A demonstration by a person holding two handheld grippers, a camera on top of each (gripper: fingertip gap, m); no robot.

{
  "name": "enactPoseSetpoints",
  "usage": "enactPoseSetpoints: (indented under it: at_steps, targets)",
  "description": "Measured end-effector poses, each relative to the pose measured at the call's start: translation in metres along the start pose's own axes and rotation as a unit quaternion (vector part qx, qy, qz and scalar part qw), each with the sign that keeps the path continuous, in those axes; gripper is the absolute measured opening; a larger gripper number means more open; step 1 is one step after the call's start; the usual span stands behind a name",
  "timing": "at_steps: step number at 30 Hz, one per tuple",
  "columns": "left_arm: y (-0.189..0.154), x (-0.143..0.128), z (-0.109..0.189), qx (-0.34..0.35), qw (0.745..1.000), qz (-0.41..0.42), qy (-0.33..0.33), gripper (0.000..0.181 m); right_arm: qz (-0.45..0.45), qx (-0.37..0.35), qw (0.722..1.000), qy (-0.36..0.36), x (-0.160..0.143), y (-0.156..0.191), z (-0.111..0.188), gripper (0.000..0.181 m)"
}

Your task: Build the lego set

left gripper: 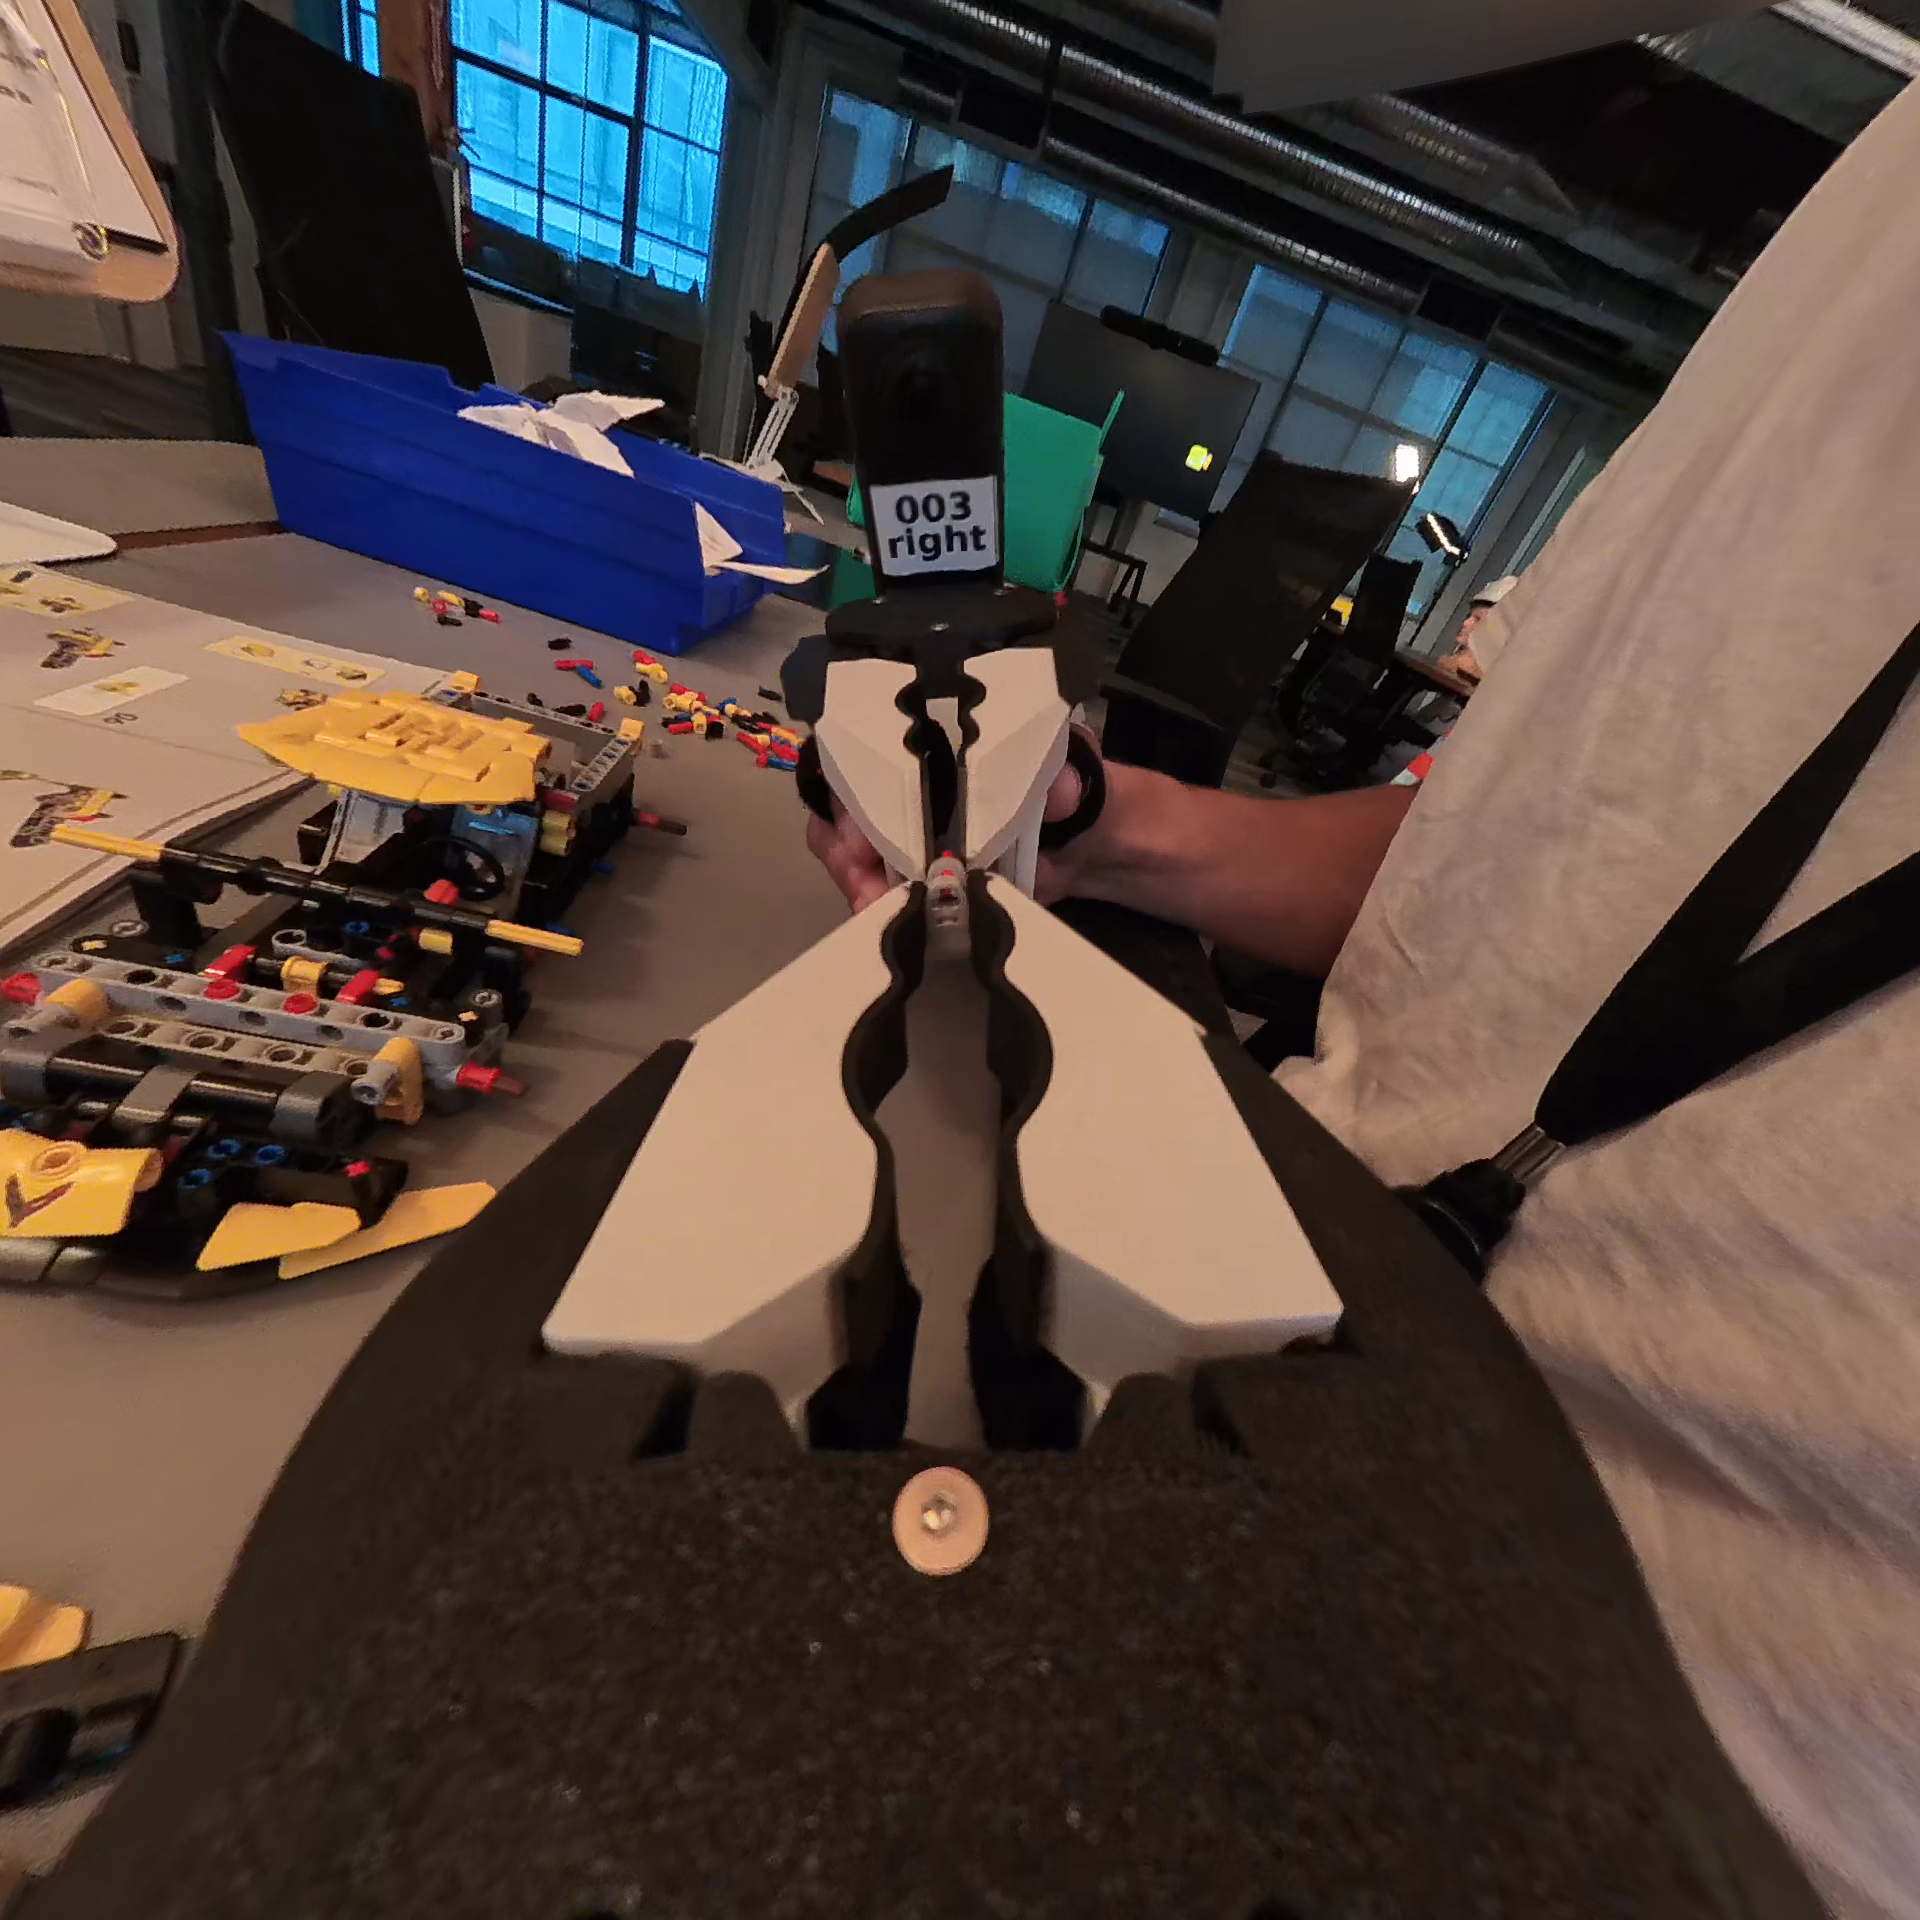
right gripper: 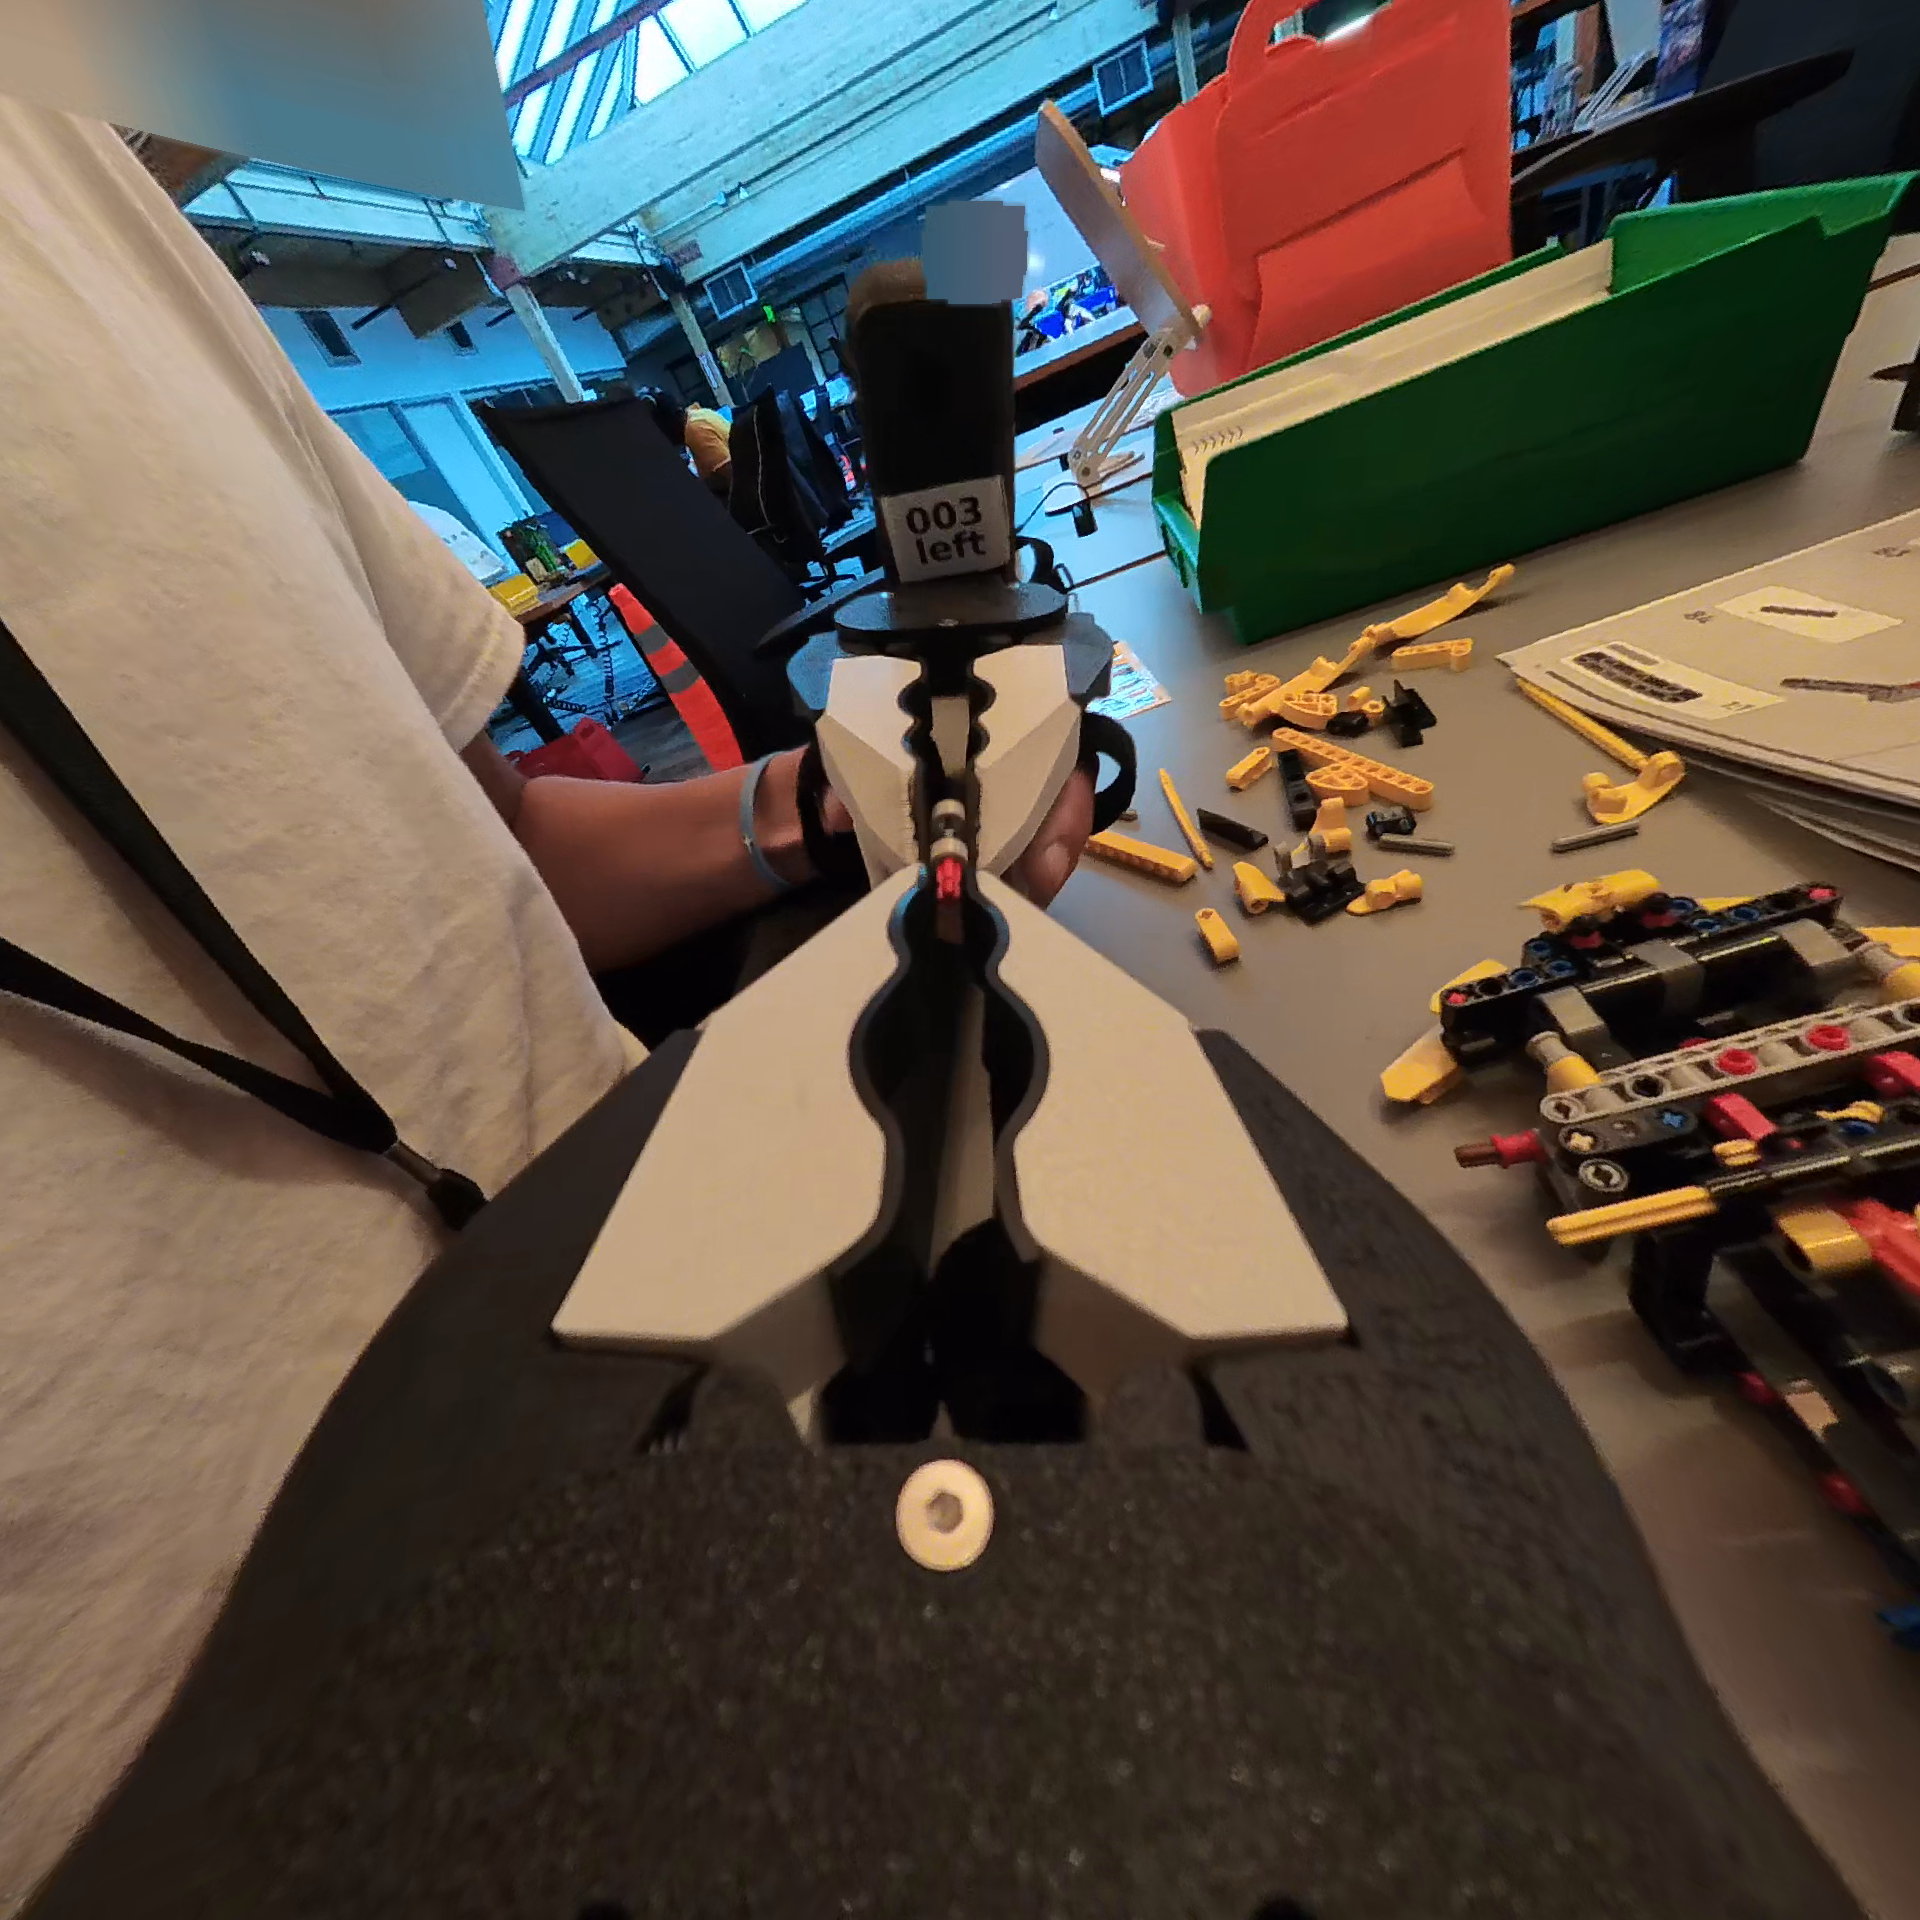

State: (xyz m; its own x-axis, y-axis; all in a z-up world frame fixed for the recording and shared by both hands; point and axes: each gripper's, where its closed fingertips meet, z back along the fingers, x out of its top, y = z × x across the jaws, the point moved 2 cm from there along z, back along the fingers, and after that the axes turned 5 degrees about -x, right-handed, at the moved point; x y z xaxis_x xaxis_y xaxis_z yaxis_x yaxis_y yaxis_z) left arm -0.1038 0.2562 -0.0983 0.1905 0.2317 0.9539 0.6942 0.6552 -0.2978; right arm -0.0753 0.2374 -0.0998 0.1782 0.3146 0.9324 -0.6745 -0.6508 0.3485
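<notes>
Tip to tip: we've got a small grey-and-red pin piece [left gripper: 945, 896] pinched in mid-air between both grippers.

Its long axis runs straight from left gripper [left gripper: 945, 909] into right gripper [right gripper: 945, 883]; both are clenched on it, level, facing each other beside the car [left gripper: 312, 935].

Left tool [left gripper: 945, 899] and right tool [right gripper: 948, 883] tip to tip, jaws closed, held mid-air.

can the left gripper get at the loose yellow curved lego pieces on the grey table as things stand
Probably not yet. The left gripper is shut on a small grey and red pin piece, tip to tip with the right gripper in mid-air. The loose yellow curved lego pieces lie uncovered on the grey table.
</notes>
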Motion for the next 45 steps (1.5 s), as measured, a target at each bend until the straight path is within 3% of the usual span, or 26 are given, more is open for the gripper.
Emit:
enactPoseSetpoints:
  at_steps: [21,25,27,32,37,41,45]
  targets:
    - [0.006,-0.003,0.001,0.039,0.999,-0.008,0.012,0.007,-0.031,-0.013,0.999,0.011,-0.005,-0.009,0.010,0.003]
    - [0.010,0.002,0.004,0.048,0.999,-0.005,-0.003,0.007,-0.022,-0.054,0.998,-0.019,0.005,-0.018,0.021,0.026]
    - [0.018,0.001,0.007,0.073,0.997,-0.003,-0.003,0.007,-0.019,-0.095,0.995,-0.012,0.005,-0.029,0.035,0.026]
    - [0.040,-0.020,0.007,0.145,0.987,-0.015,0.068,0.007,-0.006,-0.196,0.978,0.077,-0.018,-0.048,0.081,0.026]
    - [0.042,-0.031,-0.002,0.149,0.982,-0.031,0.116,0.007,0.036,-0.270,0.944,0.187,-0.053,-0.056,0.117,0.035]
    - [0.041,-0.033,-0.006,0.158,0.978,-0.020,0.134,0.007,0.036,-0.256,0.930,0.260,-0.074,-0.048,0.123,0.032]
    - [0.041,-0.045,-0.012,0.171,0.960,-0.037,0.219,0.007,0.076,-0.255,0.916,0.300,-0.077,-0.046,0.125,0.032]
